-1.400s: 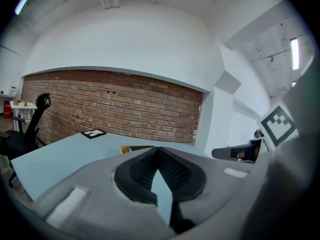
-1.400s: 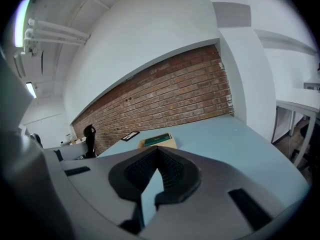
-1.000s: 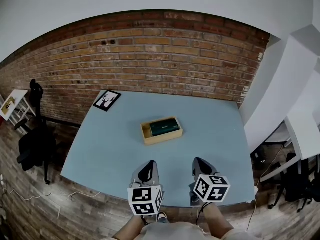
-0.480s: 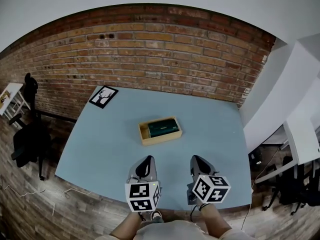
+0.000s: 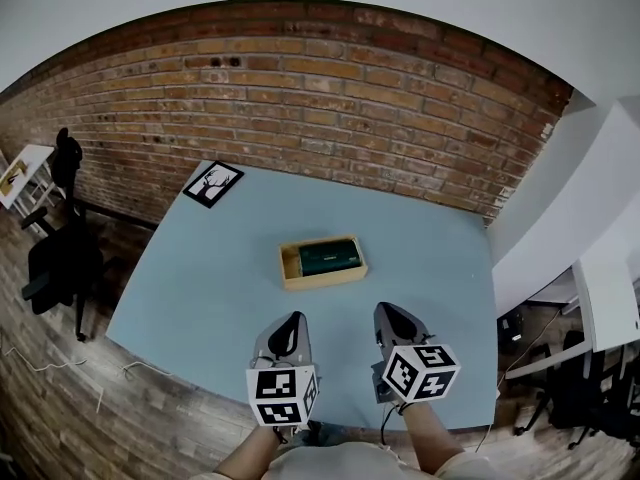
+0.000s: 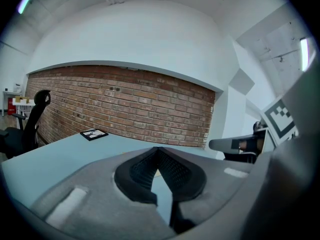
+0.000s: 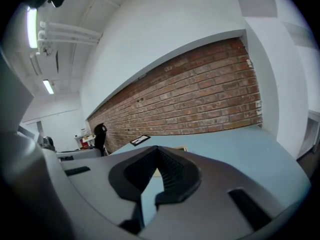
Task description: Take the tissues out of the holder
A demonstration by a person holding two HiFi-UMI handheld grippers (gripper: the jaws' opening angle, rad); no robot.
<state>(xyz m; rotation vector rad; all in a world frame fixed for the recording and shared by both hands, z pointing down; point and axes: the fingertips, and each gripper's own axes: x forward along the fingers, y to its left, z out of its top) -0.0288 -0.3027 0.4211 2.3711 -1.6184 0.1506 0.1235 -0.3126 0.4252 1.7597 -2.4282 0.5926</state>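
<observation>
holding both grippers low over the near edge of the table (image 5: 200,288), we have the left gripper (image 5: 291,320) and the right gripper (image 5: 390,313) side by side, a little apart, tips pointing toward the far side. in the left gripper view the jaws are brought together, the ribbed black pads meeting at their tips with nothing caught between them. the right gripper view shows the same: pads closed tip to tip, empty. each gripper carries its marker cube at the end nearest us, and our forearms show at the bottom of the head view. the holder (image 5: 322,262), a shallow wooden box, sits near the middle of the table, well ahead of both grippers and touched by neither. the tissues (image 5: 329,258), a dark green pack, lie flat inside it, filling most of the right part, with a bare strip of wood at the left end. a black-framed card (image 5: 213,184) lies flat at the far left corner of the table. beyond the table runs a brick wall (image 5: 330,108), and a black chair (image 5: 55,258) stands on the wood floor off to the left.
</observation>
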